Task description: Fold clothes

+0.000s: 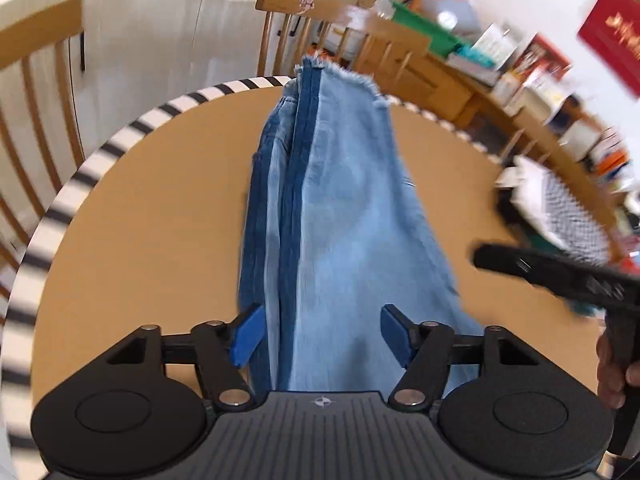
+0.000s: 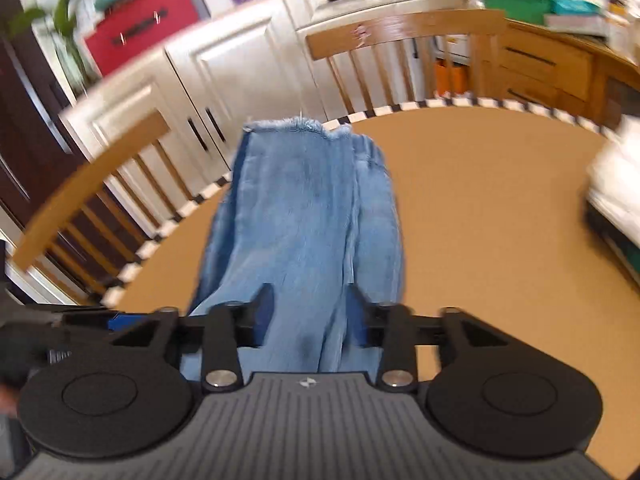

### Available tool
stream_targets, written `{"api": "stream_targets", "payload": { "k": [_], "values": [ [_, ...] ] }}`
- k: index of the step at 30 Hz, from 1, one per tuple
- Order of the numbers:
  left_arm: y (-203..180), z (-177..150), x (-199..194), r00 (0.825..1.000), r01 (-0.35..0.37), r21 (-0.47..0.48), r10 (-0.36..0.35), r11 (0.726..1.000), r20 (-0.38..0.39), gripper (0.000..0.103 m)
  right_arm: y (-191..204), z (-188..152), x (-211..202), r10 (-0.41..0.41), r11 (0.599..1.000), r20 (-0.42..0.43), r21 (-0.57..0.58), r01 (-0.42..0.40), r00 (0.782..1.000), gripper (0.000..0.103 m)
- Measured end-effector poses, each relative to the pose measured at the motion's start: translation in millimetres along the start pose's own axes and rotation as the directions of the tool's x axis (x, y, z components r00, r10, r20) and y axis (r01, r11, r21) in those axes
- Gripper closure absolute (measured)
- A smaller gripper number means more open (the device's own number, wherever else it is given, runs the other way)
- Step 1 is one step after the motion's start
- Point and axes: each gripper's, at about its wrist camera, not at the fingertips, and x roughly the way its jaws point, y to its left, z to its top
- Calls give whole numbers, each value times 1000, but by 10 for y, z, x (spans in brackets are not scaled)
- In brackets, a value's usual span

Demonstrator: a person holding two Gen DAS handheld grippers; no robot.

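Note:
A pair of light blue jeans lies lengthwise on the round wooden table, frayed hem at the far edge and a darker seam stripe along its left side. My left gripper stands open over the near end, with its blue pads on either side of the denim. In the right wrist view the same jeans run away from my right gripper, which is open with cloth lying between its fingers. The right gripper also shows as a black bar at the right of the left wrist view, held by a hand.
The table has a black-and-white striped rim. Wooden chairs stand around it and white cabinets lie behind. A cluttered wooden sideboard runs along the right. A checked, white-edged object sits on the table's right side.

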Motion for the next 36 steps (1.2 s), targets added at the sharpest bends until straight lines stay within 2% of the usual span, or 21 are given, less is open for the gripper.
{"api": "stream_targets", "payload": {
  "k": [2, 4, 8, 10, 13, 15, 19, 24, 28, 31, 34, 36],
  "values": [
    [98, -198, -264, 999, 46, -31, -46, 998, -4, 30, -102, -282, -324, 2, 998, -17, 65, -1, 1000, 59],
    [197, -442, -456, 998, 60, -68, -62, 996, -27, 30, -173, -568, -565, -14, 992, -42, 128, 19, 999, 59],
    [311, -859, -692, 995, 72, -88, -78, 994, -69, 30, -260, -1137, -745, -53, 972, -100, 224, 74, 994, 59],
    [361, -1044, -713, 989, 102, -133, -115, 986, -95, 30, -323, -1388, -801, -2, 937, -94, 349, 35, 996, 59],
    [447, -1275, -663, 977, 141, -242, -175, 960, -124, 30, -417, -1622, -814, 83, 841, -56, 539, -40, 995, 57],
    [492, -1379, -636, 971, 155, -302, -201, 941, -127, 31, -469, -1689, -741, 121, 784, -59, 618, -59, 991, 56],
    [529, -1414, -597, 968, 169, -347, -222, 923, -120, 31, -483, -1716, -621, 142, 757, -71, 650, -62, 987, 57],
    [647, -1356, -499, 958, 198, -454, -270, 869, -99, 33, -514, -1733, -475, 199, 697, -66, 711, -94, 978, 56],
    [725, -1339, -425, 949, 219, -524, -304, 823, -81, 33, -589, -1790, -431, 247, 630, -41, 766, -128, 968, 56],
    [746, -1332, -424, 946, 225, -520, -312, 824, -85, 33, -615, -1789, -399, 262, 613, -37, 778, -137, 964, 56],
    [731, -1333, -416, 945, 231, -499, -315, 835, -90, 33, -664, -1827, -369, 293, 575, -30, 804, -150, 956, 55],
    [727, -1347, -407, 941, 236, -505, -326, 830, -96, 34, -672, -1843, -351, 317, 567, -45, 810, -151, 947, 56]
  ]
}}
